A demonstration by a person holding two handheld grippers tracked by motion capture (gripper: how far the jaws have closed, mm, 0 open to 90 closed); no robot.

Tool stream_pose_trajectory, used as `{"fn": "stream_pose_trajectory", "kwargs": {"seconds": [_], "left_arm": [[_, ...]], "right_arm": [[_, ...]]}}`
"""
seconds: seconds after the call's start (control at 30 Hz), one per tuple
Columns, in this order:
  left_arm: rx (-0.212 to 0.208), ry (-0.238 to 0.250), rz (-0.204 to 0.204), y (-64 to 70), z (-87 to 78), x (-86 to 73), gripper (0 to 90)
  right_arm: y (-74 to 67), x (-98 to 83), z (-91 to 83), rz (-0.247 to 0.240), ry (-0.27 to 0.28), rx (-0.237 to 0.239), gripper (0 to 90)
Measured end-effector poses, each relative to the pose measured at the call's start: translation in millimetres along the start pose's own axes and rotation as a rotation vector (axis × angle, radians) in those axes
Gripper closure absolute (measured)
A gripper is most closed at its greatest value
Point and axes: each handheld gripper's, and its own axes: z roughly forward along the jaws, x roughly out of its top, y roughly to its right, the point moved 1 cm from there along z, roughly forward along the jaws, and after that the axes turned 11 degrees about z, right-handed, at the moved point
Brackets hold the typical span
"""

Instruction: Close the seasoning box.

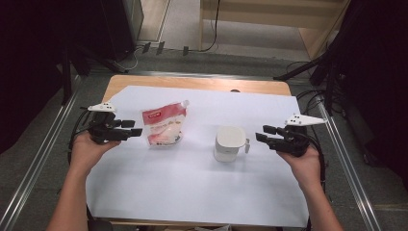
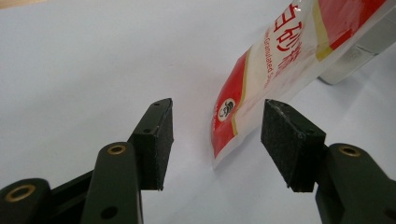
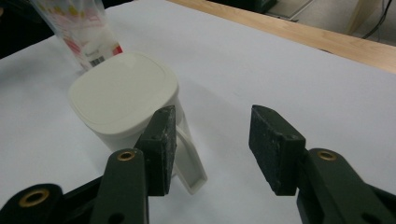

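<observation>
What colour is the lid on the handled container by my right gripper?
Cream white, matching the container body and handle; it shows best in the right gripper view.

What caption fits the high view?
Two open grippers, left gripper by a sugar pouch, right gripper by a lidded white container.

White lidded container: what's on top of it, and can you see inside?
A flat cream lid sits closed on the white container, with nothing on it. The lid covers the inside, so its contents cannot be seen. The handle sticks out toward the open right claw.

On the paper sheet point(image 1: 192, 178), the pouch point(image 1: 163, 125) lies left of the lidded container point(image 1: 229, 143), seemingly well apart.
</observation>
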Motion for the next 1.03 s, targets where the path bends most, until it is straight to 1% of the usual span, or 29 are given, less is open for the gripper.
{"fn": "stream_pose_trajectory", "kwargs": {"seconds": [0.03,0.1,0.13,0.23,0.27,0.3,0.33,0.37,0.43,0.47,0.5,0.6,0.67,0.7,0.77,0.8,0.87,0.97,1.03], "left_arm": [[0.002,0.004,-0.005,0.1,0.1,0.2,44.6],[0.001,0.007,-0.004,0.0,0.0,0.1,44.6],[0.000,0.006,-0.005,0.0,-0.2,0.1,44.5],[0.002,0.002,-0.005,-0.6,-0.6,-0.2,44.5],[0.003,-0.001,-0.004,-0.7,-0.9,-0.2,44.5],[0.002,0.000,-0.005,-0.8,-0.8,-0.1,44.5],[0.002,0.000,-0.005,-0.8,-0.8,-0.1,44.5],[0.001,0.004,-0.005,-0.5,-0.5,0.1,44.5],[0.006,0.008,-0.006,0.0,-0.7,0.2,44.5],[0.006,0.008,-0.006,0.0,-0.7,0.2,44.5],[0.003,0.004,-0.008,-0.4,-2.0,0.0,44.5],[0.010,0.011,-0.012,-1.5,-2.6,-1.0,44.5],[0.008,0.006,-0.010,-1.9,-3.0,-1.2,44.5],[0.000,0.004,-0.008,-2.3,-3.0,-1.2,44.5],[0.004,0.006,-0.011,-1.8,-1.6,-1.3,44.4],[0.000,0.000,-0.010,-1.8,-1.5,-1.1,44.4],[0.007,-0.002,-0.006,-1.6,-0.8,-1.2,44.4],[0.000,0.002,-0.007,-2.8,-0.3,-1.6,44.2],[0.002,-0.001,-0.009,-3.1,-0.5,-1.7,44.2]], "right_arm": [[1.3,-0.9,-0.9,0.009,0.000,-0.004,51.0],[3.2,-1.8,-1.3,0.006,0.008,-0.007,50.7],[5.0,-3.2,-3.2,0.008,0.004,-0.018,49.9],[7.0,-5.2,-4.1,0.004,0.009,-0.029,49.4],[8.6,-6.1,-5.0,0.000,0.002,-0.035,49.1],[11.4,-8.0,-5.6,0.004,0.004,-0.048,48.5],[11.4,-8.0,-5.6,0.004,0.004,-0.048,48.5],[14.7,-9.7,-5.6,0.020,0.006,-0.054,47.2],[18.7,-11.1,-5.0,0.023,0.009,-0.070,46.5],[18.7,-11.1,-5.0,0.023,0.009,-0.070,46.5],[21.8,-12.3,-4.2,0.039,0.010,-0.083,45.5],[25.6,-13.5,-2.8,0.054,0.003,-0.095,45.5],[26.5,-13.8,-2.3,0.054,0.004,-0.099,45.6],[28.2,-14.3,-1.5,0.057,0.001,-0.108,45.6],[31.6,-15.2,0.6,0.070,0.000,-0.119,45.8],[32.3,-15.2,0.9,0.074,0.000,-0.120,45.8],[32.7,-15.1,1.4,0.075,0.002,-0.122,45.8],[32.5,-15.2,2.3,0.075,-0.001,-0.123,45.8],[32.6,-15.5,2.9,0.070,-0.003,-0.125,45.8]]}}
